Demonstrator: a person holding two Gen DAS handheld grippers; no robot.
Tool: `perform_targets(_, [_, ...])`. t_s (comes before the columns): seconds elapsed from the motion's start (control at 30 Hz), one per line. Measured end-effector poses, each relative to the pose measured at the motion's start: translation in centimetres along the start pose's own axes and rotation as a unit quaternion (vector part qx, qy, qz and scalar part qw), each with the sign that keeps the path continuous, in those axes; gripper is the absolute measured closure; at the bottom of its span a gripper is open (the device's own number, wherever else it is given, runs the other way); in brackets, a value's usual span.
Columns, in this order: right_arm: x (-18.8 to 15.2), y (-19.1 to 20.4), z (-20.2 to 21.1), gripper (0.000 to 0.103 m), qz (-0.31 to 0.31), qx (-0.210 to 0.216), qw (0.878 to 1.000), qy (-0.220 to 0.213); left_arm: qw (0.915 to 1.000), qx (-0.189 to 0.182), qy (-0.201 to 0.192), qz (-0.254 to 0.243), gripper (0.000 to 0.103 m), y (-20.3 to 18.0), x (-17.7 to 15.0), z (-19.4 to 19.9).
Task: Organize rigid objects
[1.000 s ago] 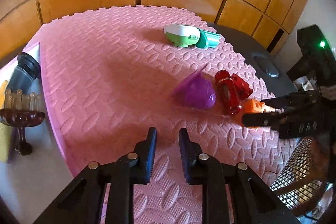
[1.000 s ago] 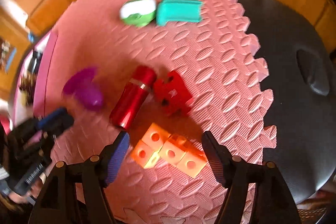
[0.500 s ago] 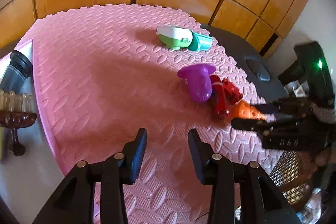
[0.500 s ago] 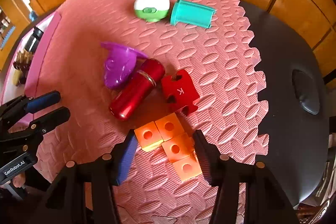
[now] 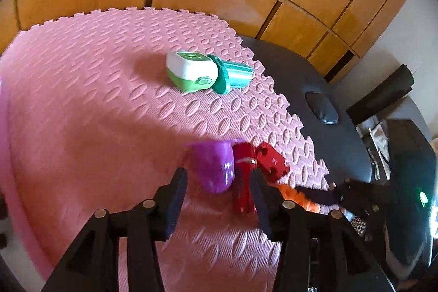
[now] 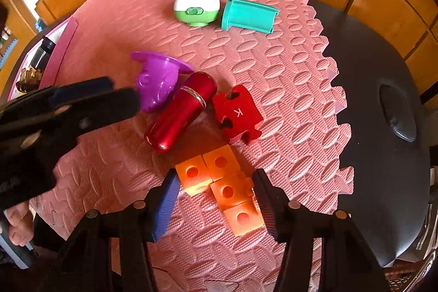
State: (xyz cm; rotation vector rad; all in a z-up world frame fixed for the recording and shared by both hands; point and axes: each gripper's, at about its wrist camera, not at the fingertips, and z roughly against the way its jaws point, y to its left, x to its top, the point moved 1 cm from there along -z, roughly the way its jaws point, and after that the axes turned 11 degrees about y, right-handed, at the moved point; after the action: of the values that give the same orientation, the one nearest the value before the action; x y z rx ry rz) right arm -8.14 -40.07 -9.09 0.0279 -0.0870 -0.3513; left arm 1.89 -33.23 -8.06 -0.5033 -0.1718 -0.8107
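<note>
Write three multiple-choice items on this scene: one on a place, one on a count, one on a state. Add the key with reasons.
1. What touches the red cylinder?
A. the purple cup
B. the teal cup
C. the green-and-white case

2. How many orange cubes are linked together?
A. two
B. four
C. six

3. How does the teal cup sit?
A. upright
B. upside down
C. on its side

Key: 1 A, the purple cup leans against the cylinder's top end. 2 B, four holed faces show between the right claw fingers. 3 C, its flanged rim faces sideways on the pink mat.
</note>
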Motion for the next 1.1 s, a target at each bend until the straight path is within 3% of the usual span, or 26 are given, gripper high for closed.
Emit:
perform_targets(0.23, [0.0,-0.1,0.2,0.046,-0.004,0.008,1.000,-0.002,0.9995,-0.006,0.020,0.023,0.058,0.3,1.8,-2.4])
perform_targets(0.3, [0.1,-0.1,0.2,0.046,-0.004,0.009,1.000,-0.003,0.9993,-0.016,0.020,0.028,0.062,0.5,2.1,-2.6])
perform_targets(0.33, [0.1,-0.1,0.2,0.046,-0.004,0.008,1.000,-0.005,0.9993,-0.017,0.019,0.028,0.070,0.6,2.3,-2.7])
perform_targets(0.6, [0.0,-0.8,0.3,0.048,-0.022,0.022,0.999,-0.022,0.9998,-0.006,0.002,0.020,0.071,1.4,0.8,-1.2])
perform_targets(0.8, [0.1,-0.7,0.2,0.052,-0.027,0.012,0.999,-0.035,0.9993,0.000,-0.032,0.018,0.071,2.3,-1.7,3.1])
perform_targets(1.0, [0.1,0.0,0.1,0.052,-0.016,-0.008,0.999,-0.041,0.9936,0.005,-0.111,0.021,0.071,4.1,-3.3,11.0])
perform_targets(1.1, [-0.2,0.2,0.2,0.053,-0.016,-0.007,0.999,-0.047,0.9864,0.029,-0.157,0.040,0.070,7.0,-4.1,15.4])
